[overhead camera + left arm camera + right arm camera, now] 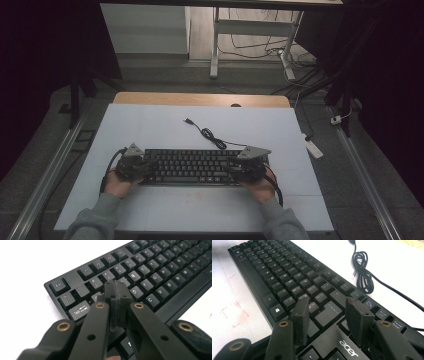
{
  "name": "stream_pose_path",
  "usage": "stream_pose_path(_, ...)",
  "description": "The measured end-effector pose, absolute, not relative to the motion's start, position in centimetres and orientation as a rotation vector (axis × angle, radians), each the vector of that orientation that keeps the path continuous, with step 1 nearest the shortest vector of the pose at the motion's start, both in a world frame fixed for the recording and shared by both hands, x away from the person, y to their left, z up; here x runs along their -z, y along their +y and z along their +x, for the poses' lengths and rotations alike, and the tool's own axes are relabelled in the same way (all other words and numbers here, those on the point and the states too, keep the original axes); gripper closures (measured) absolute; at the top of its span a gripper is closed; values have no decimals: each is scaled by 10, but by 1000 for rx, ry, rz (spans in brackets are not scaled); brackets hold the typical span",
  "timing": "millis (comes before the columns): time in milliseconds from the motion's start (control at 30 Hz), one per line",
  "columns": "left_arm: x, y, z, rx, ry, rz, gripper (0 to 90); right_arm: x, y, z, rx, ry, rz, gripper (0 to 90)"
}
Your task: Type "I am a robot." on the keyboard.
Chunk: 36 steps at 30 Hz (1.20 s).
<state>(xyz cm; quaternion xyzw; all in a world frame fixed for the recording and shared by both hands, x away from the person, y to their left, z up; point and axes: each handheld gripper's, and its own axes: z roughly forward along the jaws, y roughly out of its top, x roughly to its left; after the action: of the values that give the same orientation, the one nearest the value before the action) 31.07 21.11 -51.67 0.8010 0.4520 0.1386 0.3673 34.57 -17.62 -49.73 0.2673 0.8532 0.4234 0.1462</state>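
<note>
One keyboard (197, 166) on the bench (150, 130), black, lying flat across the near half, and two tools working it, one at each end. The left tool (134, 164) sits over the keyboard's left end, held in one hand (116, 184); in the left gripper view its tool (117, 293) has its two pads pressed flat together, clenched on nothing, tips hovering just above the letter keys near the Tab key (79, 310). Whether they touch a key I cannot tell. Over to the right tool (246, 167), at the keyboard's right end, in the other hand (261, 189): in the right gripper view its tool (328, 307) stands released, two jaws well apart with the Enter key (329, 314) showing between them (nothing gripped there). One cable (210, 135) runs from the keyboard's far edge across the white bench top, bunched in one small coil (362, 272), ending in one plug (187, 120). Two grey sleeves enter from the near edge.
</note>
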Motion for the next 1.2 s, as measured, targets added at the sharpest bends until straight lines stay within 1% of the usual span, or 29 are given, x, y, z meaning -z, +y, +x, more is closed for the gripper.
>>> stream_pose_path(633,523,206,314,-356,1165,2112,889,498,-176,346,-1209,2457,773,540)
stream_pose_path(1200,525,204,314,-364,1170,2116,889,498,-176,346,-1207,2456,773,539)
